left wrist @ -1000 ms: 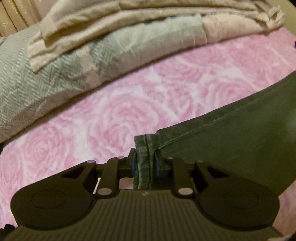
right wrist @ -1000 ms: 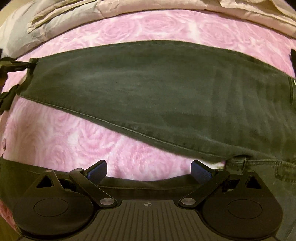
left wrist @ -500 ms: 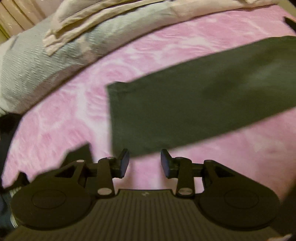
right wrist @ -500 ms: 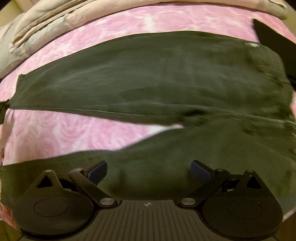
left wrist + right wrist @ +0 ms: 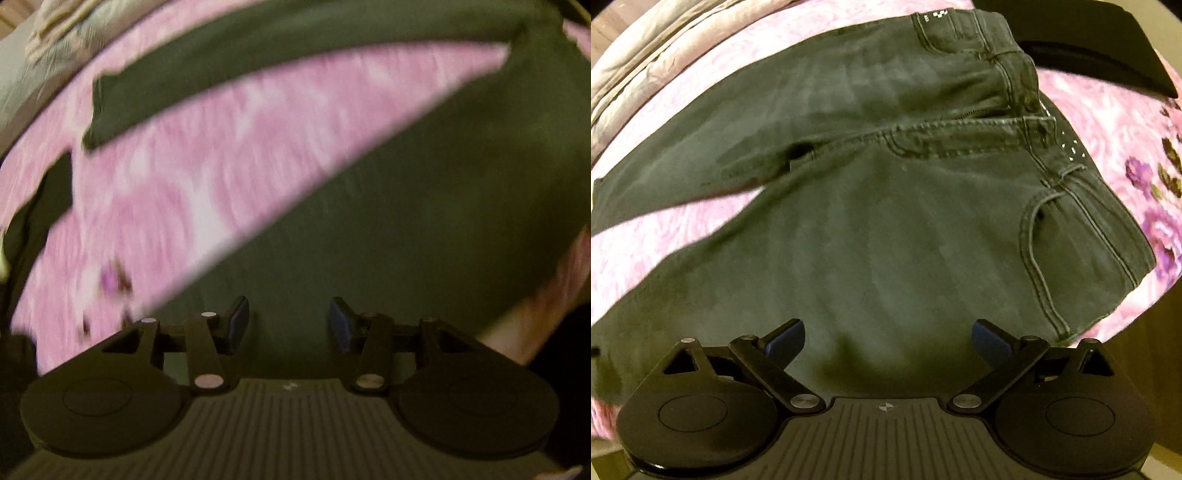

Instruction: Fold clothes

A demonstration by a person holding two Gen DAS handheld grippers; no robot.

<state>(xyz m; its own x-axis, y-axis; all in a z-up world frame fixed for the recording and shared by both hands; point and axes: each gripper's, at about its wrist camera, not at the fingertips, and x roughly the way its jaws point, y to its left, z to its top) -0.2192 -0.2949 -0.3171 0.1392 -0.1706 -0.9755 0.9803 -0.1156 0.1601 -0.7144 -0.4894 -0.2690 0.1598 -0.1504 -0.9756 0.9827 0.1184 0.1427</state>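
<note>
Dark grey-green jeans [image 5: 886,229] lie spread flat on a pink rose-patterned blanket [image 5: 665,240], legs running left, waistband [image 5: 1015,74] at the upper right. In the blurred left wrist view both legs [image 5: 406,221] show with a pink wedge of blanket [image 5: 221,147] between them. My left gripper [image 5: 289,325] hovers over the near leg; its jaws are opening and nothing sits between the blue pads. My right gripper [image 5: 888,341] stands wide open above the thigh area, holding nothing.
Folded beige and grey bedding [image 5: 646,66] lies along the far left edge of the bed, and bedding [image 5: 44,55] shows at the upper left. A dark flat object [image 5: 1089,48] rests beyond the waistband. Purple flower print [image 5: 1156,206] marks the blanket's right side.
The left gripper let go of the trouser-leg hem it pinched, opened, and swept right over the near leg. The right gripper, open throughout, moved right toward the waistband.
</note>
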